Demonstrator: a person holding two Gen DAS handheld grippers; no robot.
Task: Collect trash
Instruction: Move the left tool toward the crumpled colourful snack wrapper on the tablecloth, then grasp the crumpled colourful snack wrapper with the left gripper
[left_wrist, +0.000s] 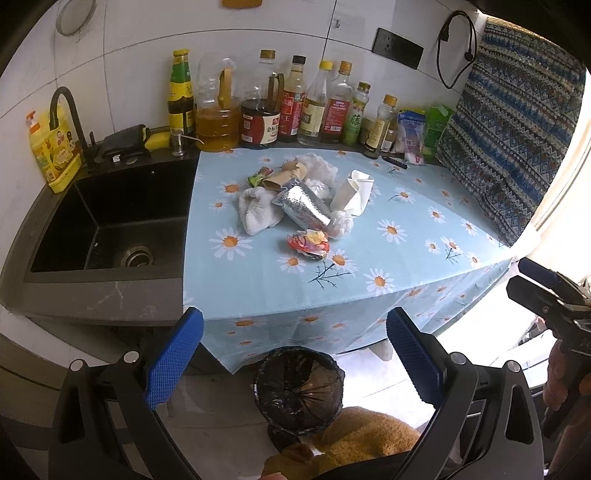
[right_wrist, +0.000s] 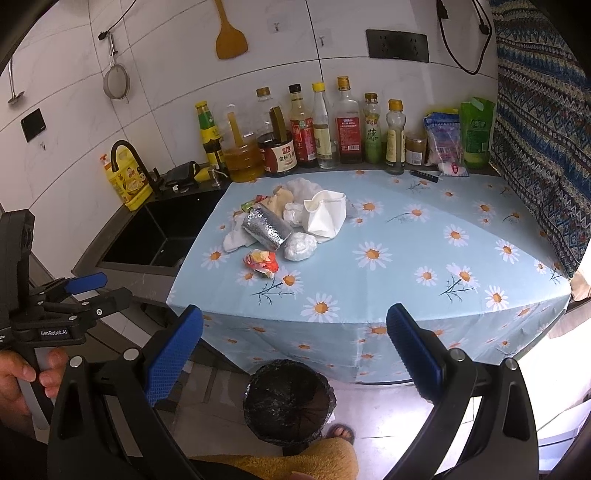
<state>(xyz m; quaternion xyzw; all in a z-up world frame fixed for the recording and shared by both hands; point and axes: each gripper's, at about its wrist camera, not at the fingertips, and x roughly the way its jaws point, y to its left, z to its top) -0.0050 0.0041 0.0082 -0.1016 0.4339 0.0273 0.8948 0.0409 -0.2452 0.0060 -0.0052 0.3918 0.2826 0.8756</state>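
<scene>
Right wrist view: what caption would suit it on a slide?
Open right gripper faces a trash pile on the daisy tablecloth, lined bin below.

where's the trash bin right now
In both wrist views the trash bin stands on the floor, below the tablecloth's front edge.

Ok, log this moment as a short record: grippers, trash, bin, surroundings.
left gripper: open, empty, held back from the counter
right gripper: open, empty, held back from the counter
trash pile: on the daisy tablecloth; includes foil wrapper, crushed white cup, colourful wrapper, white tissues
bin: black-lined, on the floor below the counter's front edge
sink: left of the cloth
bottles: row along the wall
</scene>
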